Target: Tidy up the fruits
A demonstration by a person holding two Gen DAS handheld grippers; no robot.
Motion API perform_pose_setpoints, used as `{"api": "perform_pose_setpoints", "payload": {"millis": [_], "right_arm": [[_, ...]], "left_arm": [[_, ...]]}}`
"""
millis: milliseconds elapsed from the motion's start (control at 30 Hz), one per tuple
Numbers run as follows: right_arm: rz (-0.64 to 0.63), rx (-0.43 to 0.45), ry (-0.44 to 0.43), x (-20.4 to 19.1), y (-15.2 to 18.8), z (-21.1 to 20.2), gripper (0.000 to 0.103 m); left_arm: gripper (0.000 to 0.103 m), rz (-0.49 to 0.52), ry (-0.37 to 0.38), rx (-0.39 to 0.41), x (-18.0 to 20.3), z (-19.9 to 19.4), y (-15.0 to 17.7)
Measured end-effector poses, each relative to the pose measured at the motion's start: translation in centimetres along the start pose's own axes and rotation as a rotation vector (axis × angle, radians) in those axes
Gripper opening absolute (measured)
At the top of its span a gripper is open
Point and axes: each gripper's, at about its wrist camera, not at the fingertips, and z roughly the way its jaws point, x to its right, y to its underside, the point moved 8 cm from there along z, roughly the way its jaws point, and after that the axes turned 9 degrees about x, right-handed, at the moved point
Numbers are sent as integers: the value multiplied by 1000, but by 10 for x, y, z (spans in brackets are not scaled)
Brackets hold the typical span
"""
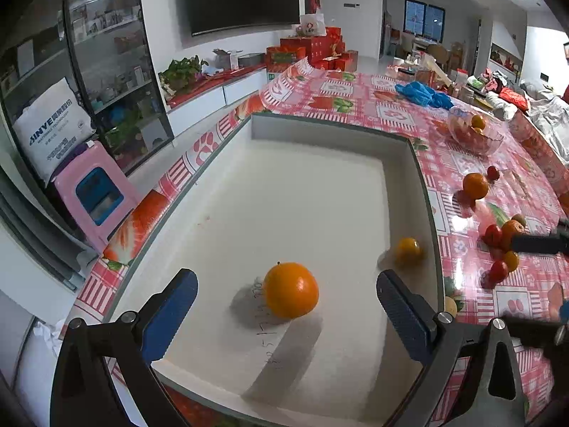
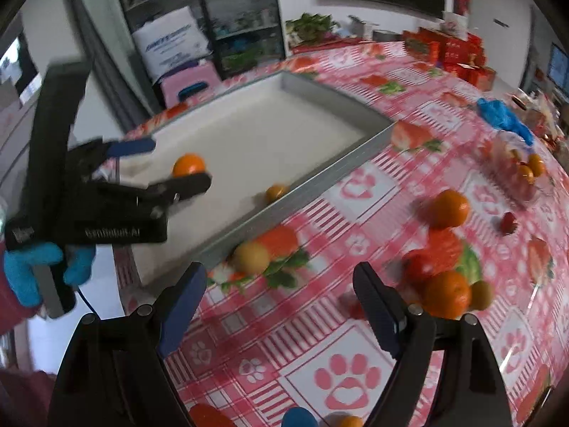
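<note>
A white tray (image 1: pixel 409 163) with grey walls holds a large orange (image 1: pixel 291 290) and a small yellow-orange fruit (image 1: pixel 409 251) by its right wall. My left gripper (image 1: pixel 286 306) is open above the tray, its jaws either side of the large orange, not touching it. My right gripper (image 2: pixel 281 302) is open and empty over the pink tablecloth beside the tray (image 2: pixel 320 192). Near it lie a yellowish fruit (image 2: pixel 252 257), an orange (image 2: pixel 446 293) with a red tomato (image 2: pixel 418 267), and another orange (image 2: pixel 448 208). The left gripper (image 2: pixel 170 163) shows over the tray.
A clear glass bowl (image 1: pixel 474 133) with small fruits stands further back on the table. More oranges (image 1: pixel 475 185) and cherry tomatoes (image 1: pixel 498 270) lie right of the tray. A blue plastic bag (image 1: pixel 423 94) and clutter sit at the far end. A pink stool (image 1: pixel 94 192) stands left.
</note>
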Motion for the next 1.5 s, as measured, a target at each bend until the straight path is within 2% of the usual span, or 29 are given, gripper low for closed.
{"api": "perform_pose_setpoints", "payload": {"millis": [133,400,433,467,533,733,933,1033,1167,1367,1500], "right_arm": [[-42,-29,-21,-11,7,20,85],[-161,-49,-35,-23,7,42,58],[-172,-43,-36,-24,7,42,51],[-174,-39,-46,-25,7,42,40],[-155,-34,-69,-25,6,40,30],[-23,28,-61,-4,-4,17,30],[126,108,51,47,-3,-33,30],[223,129,182,88,16,-62,30],[334,124,310,132,49,-87,30],[423,78,419,161,96,-102,30],[432,67,455,165,108,-105,30]], "left_arm": [[101,11,-16,-14,0,-2,3],[101,18,-38,-49,-7,-4,8],[101,14,-38,-55,-8,-4,9],[101,11,-39,-58,-9,-5,9],[101,9,-43,-62,-9,-6,10],[101,29,-48,-51,-1,-13,6],[101,72,1,2,28,-31,-4],[101,108,59,27,55,-43,-7],[101,178,179,10,107,-53,2],[101,279,308,-41,182,-59,33],[101,307,306,-59,213,-56,46]]}}
